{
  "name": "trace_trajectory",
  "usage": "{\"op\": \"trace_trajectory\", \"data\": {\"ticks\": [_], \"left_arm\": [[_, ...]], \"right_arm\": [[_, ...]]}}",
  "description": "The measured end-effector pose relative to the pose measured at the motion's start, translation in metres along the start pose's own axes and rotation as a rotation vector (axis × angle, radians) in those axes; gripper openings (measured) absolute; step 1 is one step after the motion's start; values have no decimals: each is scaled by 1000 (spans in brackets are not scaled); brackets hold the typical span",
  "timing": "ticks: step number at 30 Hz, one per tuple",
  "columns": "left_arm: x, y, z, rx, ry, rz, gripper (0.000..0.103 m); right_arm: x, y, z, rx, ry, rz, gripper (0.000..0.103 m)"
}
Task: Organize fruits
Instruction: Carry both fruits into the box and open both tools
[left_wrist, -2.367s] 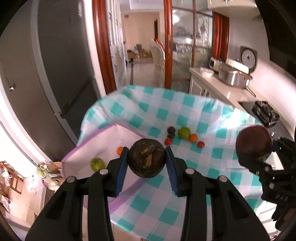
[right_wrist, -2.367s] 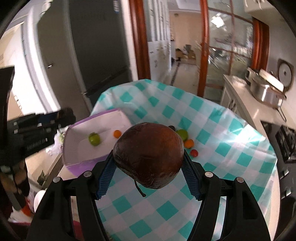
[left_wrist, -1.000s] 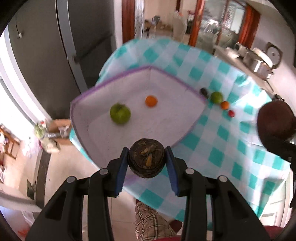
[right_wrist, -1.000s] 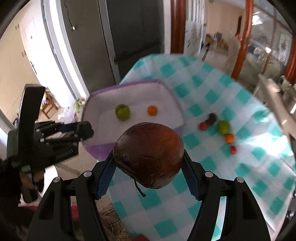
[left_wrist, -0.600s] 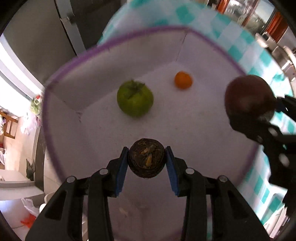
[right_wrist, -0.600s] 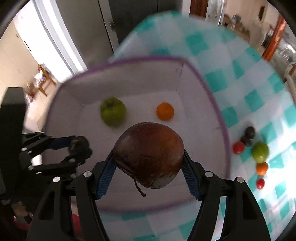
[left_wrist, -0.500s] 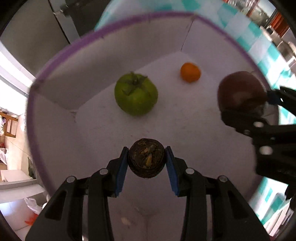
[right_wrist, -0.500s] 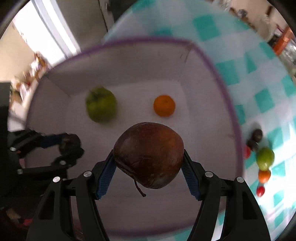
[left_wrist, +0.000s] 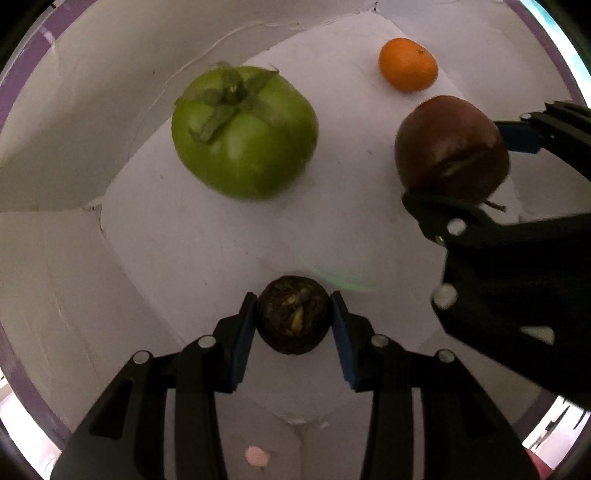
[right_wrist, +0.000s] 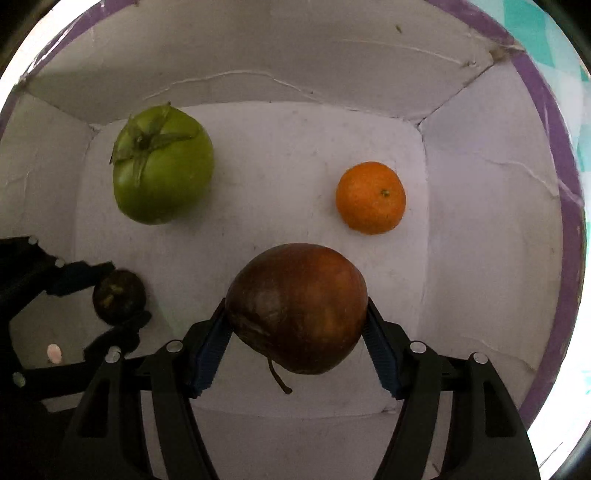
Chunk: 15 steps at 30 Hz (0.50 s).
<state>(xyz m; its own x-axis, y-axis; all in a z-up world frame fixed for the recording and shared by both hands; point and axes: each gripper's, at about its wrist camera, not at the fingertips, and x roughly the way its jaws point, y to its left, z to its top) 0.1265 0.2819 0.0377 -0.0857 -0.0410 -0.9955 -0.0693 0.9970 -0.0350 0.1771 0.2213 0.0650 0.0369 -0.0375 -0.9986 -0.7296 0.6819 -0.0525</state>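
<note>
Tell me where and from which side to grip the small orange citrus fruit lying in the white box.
Grip the small orange citrus fruit across its widest middle, coming straight down from above: it is round, its stem dimple faces up, and bare floor of the white box surrounds it, probably leaving finger room.

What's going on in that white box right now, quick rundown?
Left gripper shut on small dark fruit; right gripper shut on big brown fruit. Both inside the box. Green fruit, orange lie clear.
</note>
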Motion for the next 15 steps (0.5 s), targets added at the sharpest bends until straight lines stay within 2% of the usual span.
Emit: {"op": "trace_trajectory", "data": {"ticks": [2, 7, 10, 15], "left_arm": [[3, -1, 6, -5, 15, -5, 41], [2, -2, 11, -9, 21, -29, 67], [2, 6, 14, -37, 23, -55, 78], [-2, 12, 16, -43, 13, -71, 80]], "right_arm": [[-1, -2, 2, 4, 5, 10, 67], [-2, -9, -1, 49, 2, 19, 69], [-9, -19, 4, 84, -31, 16, 77], [-13, -23, 5, 110, -42, -2, 83]]}}
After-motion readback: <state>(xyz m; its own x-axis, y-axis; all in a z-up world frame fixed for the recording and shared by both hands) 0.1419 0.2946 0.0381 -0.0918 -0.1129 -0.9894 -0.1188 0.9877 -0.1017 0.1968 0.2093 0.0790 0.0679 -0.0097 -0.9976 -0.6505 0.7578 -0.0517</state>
